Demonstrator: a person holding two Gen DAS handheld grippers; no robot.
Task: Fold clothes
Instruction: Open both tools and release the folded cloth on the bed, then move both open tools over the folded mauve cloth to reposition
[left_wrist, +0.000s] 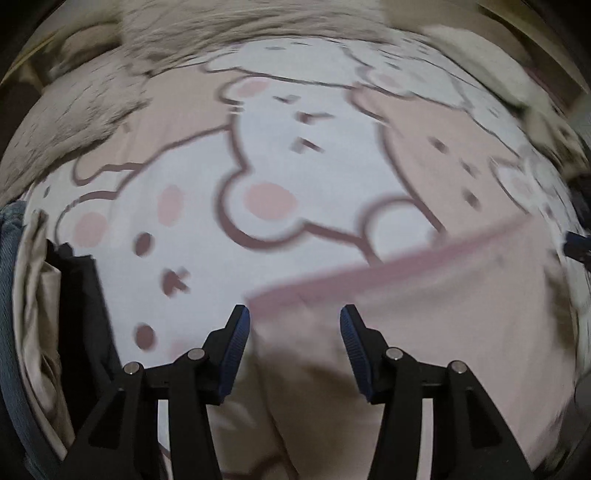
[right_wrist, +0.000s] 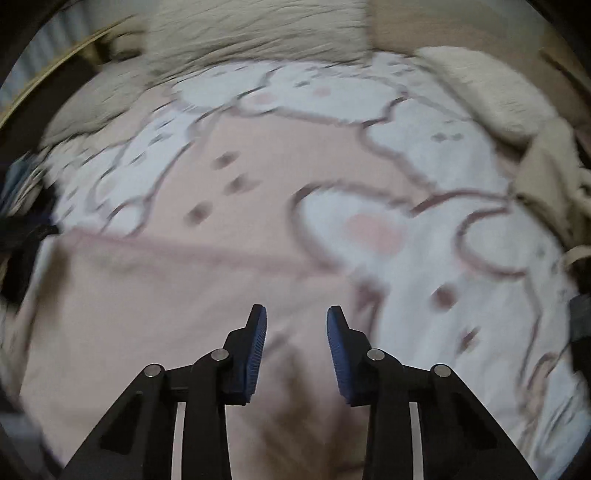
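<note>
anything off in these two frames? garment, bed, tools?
Nothing stands out beyond motion blur in both views. The pale pink garment lies flat on the bear-print bedspread, its darker pink edge running at a slant. Left tool and right tool are both open, holding nothing.

Dim, flat indoor light in both views; motion blur smears the pink-and-white bear-print bedsheet (left_wrist: 266, 166), fisheye bending darkens the edges, and only the black blue-padded fingers (right_wrist: 258, 347) stay sharp.
</note>
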